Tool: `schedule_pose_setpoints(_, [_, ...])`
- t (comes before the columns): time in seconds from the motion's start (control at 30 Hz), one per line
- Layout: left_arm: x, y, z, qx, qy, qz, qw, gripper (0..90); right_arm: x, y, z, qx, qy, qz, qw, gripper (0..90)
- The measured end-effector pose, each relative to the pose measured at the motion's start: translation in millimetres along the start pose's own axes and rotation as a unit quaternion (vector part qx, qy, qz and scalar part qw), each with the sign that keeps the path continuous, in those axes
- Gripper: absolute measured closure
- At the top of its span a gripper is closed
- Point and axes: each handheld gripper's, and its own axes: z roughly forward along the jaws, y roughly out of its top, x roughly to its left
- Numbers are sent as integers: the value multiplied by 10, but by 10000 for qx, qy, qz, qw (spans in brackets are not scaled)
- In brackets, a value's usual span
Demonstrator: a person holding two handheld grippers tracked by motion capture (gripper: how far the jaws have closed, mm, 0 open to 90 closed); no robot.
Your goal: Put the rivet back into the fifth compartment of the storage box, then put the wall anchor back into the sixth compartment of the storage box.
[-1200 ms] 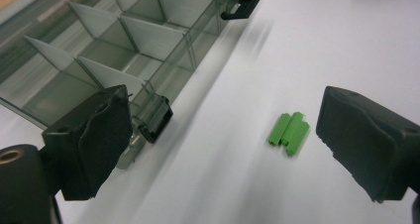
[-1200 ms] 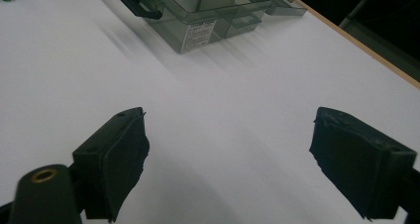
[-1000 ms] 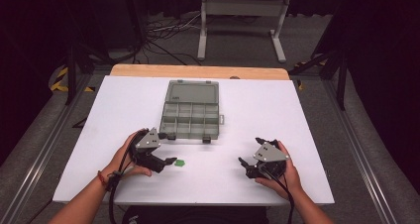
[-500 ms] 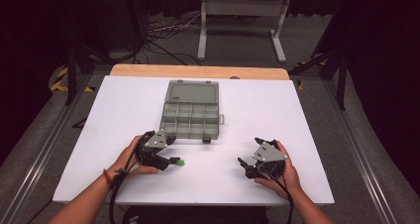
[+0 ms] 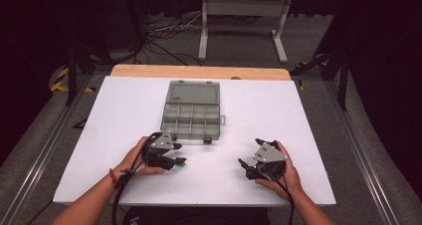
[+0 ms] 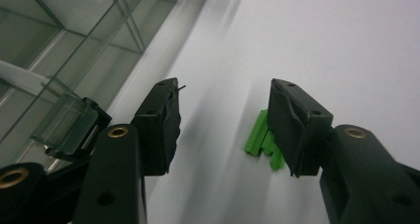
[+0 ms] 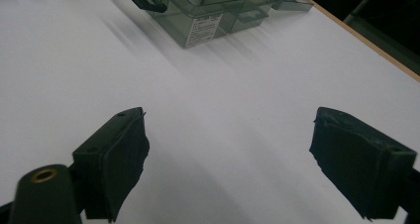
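Note:
A small green ridged plastic part (image 6: 258,134) lies on the white table (image 5: 124,115), just in front of a clear grey compartment box (image 5: 191,113). My left gripper (image 5: 176,160) is lowered over the part. Its jaws have just been closing and stand on either side of it. In the left gripper view (image 6: 225,90) the right-hand pad (image 6: 289,122) is against or just at the part's edge, while the left-hand pad stays well apart from it. My right gripper (image 5: 249,153) rests at the front right, wide open (image 7: 230,117) over bare table.
The compartment box (image 7: 208,11) has its lid folded open toward the far side and a dark latch on its near wall. A wooden strip (image 5: 199,71) runs along the table's far edge. A metal stand (image 5: 244,16) and cables lie on the floor beyond.
The left gripper has shifted slightly right and down onto the green part, and its jaws have narrowed around it. The right hand has stayed in place.

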Motion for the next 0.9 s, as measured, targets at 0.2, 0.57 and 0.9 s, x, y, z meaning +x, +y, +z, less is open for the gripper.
schedule_pose_setpoints(0.2, [12, -8, 9, -2, -158, -72, 9998, 536, -7, -9, 15, 37, 22, -3, 10000, 148])
schedule_pose_setpoints(0.57, [17, -37, 36, 14, -347, -44, 9994, 717, -5, -13, 5, 36, 38, -7, 10000, 148])
schedule_pose_setpoints(0.9, [1, -38, 32, 11, -266, 94, 9996, 843, 13, -11, 24, 26, 141, -64, 9999, 148])
